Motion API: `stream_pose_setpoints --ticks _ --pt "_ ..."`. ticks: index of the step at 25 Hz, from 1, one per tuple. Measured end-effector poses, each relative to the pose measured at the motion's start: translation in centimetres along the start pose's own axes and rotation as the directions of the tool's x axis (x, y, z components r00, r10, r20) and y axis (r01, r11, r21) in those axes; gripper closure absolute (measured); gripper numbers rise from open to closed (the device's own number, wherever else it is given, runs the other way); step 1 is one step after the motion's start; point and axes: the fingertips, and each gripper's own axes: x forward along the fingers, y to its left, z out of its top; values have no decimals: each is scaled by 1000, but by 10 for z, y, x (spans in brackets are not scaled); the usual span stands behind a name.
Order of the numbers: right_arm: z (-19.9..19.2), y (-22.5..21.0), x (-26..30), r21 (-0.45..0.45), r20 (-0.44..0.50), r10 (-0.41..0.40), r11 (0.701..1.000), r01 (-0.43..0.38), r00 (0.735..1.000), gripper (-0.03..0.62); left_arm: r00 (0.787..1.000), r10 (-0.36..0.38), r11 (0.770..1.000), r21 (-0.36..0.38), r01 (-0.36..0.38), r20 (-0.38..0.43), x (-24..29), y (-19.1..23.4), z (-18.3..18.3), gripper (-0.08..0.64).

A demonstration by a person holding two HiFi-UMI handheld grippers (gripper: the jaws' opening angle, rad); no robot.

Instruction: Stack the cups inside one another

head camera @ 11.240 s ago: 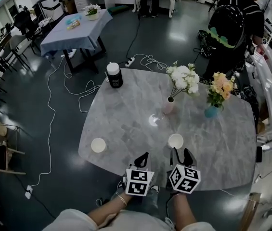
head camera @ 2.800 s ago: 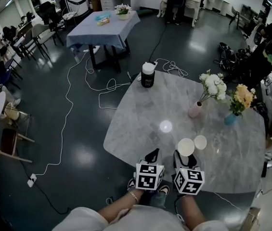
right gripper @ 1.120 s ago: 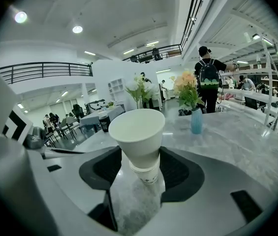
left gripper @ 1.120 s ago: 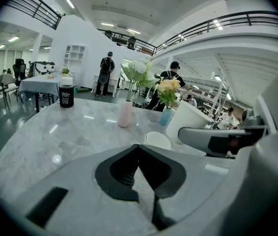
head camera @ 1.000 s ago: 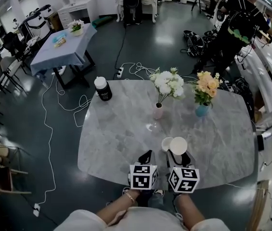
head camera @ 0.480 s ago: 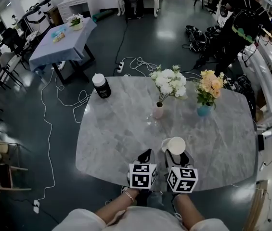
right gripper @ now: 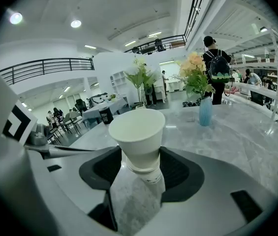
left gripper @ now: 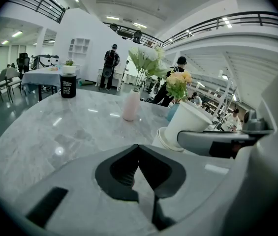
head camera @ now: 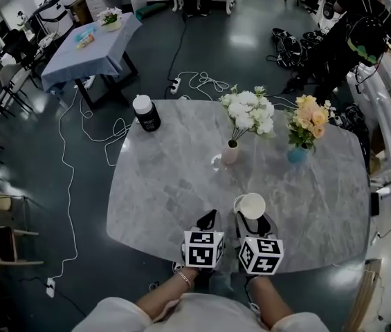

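My right gripper (head camera: pixel 254 219) is shut on a white paper cup (right gripper: pixel 138 132), gripped low on its sides and leaning a little. Its base sits inside a second white cup (right gripper: pixel 151 177), whose rim shows just beneath it on the grey marble table (head camera: pixel 167 185). The left gripper view has the held cup (left gripper: pixel 193 122) tilted above the lower cup's rim (left gripper: pixel 164 139), with a right finger across it. From the head view the pair of cups (head camera: pixel 251 205) lies just beyond the right jaws. My left gripper (head camera: pixel 209 218) hovers close beside, shut with nothing in it (left gripper: pixel 139 149).
A pink vase of white flowers (head camera: pixel 230 152) and a blue vase of orange flowers (head camera: pixel 296 155) stand beyond the cups. A black canister with a white lid (head camera: pixel 146 113) is at the far left corner. The table's near edge runs under both grippers.
The held cup has come down over the standing cup and now sits partly inside it. Both grippers have sunk slightly toward the table.
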Motion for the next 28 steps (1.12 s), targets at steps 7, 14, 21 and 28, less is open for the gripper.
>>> stream_pose_setpoints --ticks 7,14,21,28 --pt "-1 2 3 -16 -8 8 1000 -8 1000 370 1000 3 1000 -10 -3 -9 2 2 -4 565" --pt "-11 5 4 -32 -46 11 999 -12 999 344 1000 2 1000 -10 -2 -14 0 0 -5 565" --pt "-12 0 0 -17 -38 -5 1000 4 999 344 1000 1 1000 -9 -1 -16 -1 -1 -8 565" --pt "-10 -2 -6 -10 -25 -20 1000 19 1000 344 1000 1 1000 -5 -1 -7 -7 -2 -8 565"
